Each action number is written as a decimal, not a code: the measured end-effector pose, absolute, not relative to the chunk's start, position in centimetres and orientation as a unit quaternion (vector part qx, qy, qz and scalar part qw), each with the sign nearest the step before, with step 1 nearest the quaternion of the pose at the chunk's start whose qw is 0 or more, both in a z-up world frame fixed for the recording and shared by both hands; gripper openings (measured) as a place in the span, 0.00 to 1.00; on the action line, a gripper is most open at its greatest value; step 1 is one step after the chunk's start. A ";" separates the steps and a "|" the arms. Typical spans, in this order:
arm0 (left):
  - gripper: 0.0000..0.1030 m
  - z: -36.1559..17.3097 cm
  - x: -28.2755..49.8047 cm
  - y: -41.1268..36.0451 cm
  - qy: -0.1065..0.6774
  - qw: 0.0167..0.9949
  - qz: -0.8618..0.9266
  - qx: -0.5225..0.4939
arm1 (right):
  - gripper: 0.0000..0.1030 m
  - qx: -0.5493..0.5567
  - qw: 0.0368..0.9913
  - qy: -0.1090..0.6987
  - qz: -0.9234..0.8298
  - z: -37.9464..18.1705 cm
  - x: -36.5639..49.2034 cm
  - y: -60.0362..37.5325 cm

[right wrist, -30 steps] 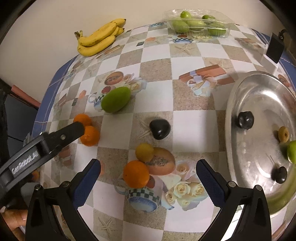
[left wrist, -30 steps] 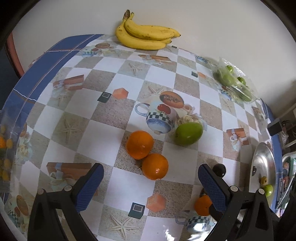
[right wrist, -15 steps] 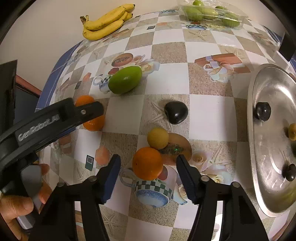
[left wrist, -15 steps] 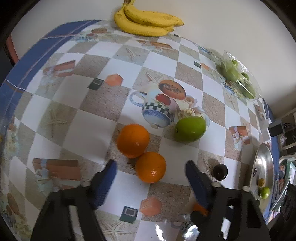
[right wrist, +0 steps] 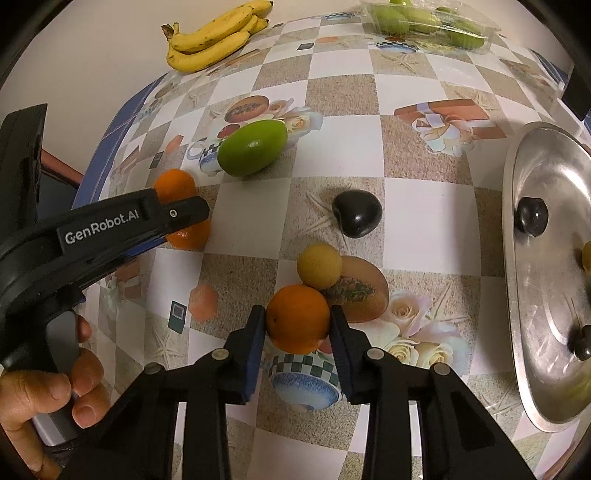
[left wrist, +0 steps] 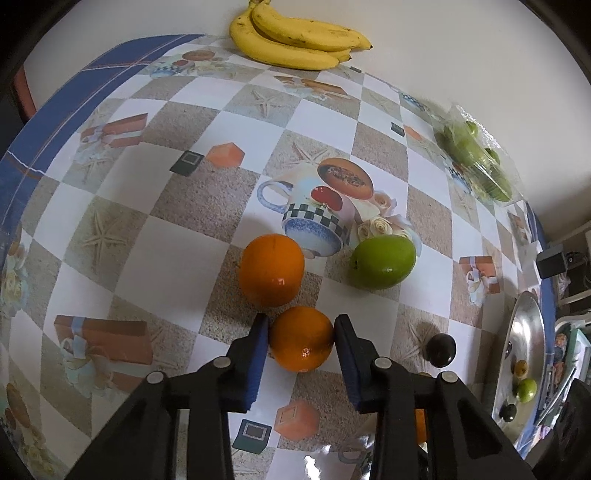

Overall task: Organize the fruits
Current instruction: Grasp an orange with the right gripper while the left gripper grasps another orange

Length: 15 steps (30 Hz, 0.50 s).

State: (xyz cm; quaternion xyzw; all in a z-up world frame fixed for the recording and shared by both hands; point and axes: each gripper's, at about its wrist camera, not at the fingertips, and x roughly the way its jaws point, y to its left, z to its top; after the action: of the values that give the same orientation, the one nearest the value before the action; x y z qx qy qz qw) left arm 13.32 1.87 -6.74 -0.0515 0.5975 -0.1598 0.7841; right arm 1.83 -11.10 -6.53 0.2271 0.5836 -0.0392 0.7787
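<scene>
In the left wrist view my left gripper (left wrist: 301, 328) has its jaws closing on an orange (left wrist: 301, 343) that sits on the table, and both blue pads touch its sides. A second orange (left wrist: 271, 269) lies just beyond it, touching it. In the right wrist view my right gripper (right wrist: 297, 325) is likewise closing on another orange (right wrist: 297, 317), with the pads against its sides. A small yellow fruit (right wrist: 319, 266) rests against that orange. A green mango (right wrist: 253, 147) and a dark fruit (right wrist: 356, 218) lie farther off. The left gripper (right wrist: 184, 221) shows at the left of this view.
A metal tray (right wrist: 546, 369) at the right holds several small fruits. Bananas (left wrist: 299, 40) and a clear pack of green fruit (right wrist: 432, 22) lie at the far edge by the wall. A hand (right wrist: 37, 387) holds the left gripper's handle. The tablecloth (left wrist: 166, 258) is checkered.
Both grippers went from wide open to closed around an orange each. The left gripper also came lower and nearer to its orange.
</scene>
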 end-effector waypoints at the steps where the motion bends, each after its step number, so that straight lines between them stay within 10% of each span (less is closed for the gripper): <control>1: 0.37 -6.7 13.3 1.9 0.598 0.784 -0.162 -0.051 | 0.35 0.227 0.778 0.584 -0.039 -6.5 1.8 -11.1; 15: 0.37 -3.6 12.2 0.6 0.573 0.798 -0.180 -0.041 | 0.35 0.241 0.802 0.546 -0.035 -3.4 1.1 -12.1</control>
State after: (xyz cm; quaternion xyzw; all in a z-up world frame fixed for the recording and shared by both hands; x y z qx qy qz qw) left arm 12.20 0.63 -3.55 -0.0412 0.5732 -0.1798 0.7984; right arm 1.09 -12.11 -3.37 0.2406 0.5459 -0.0352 0.8018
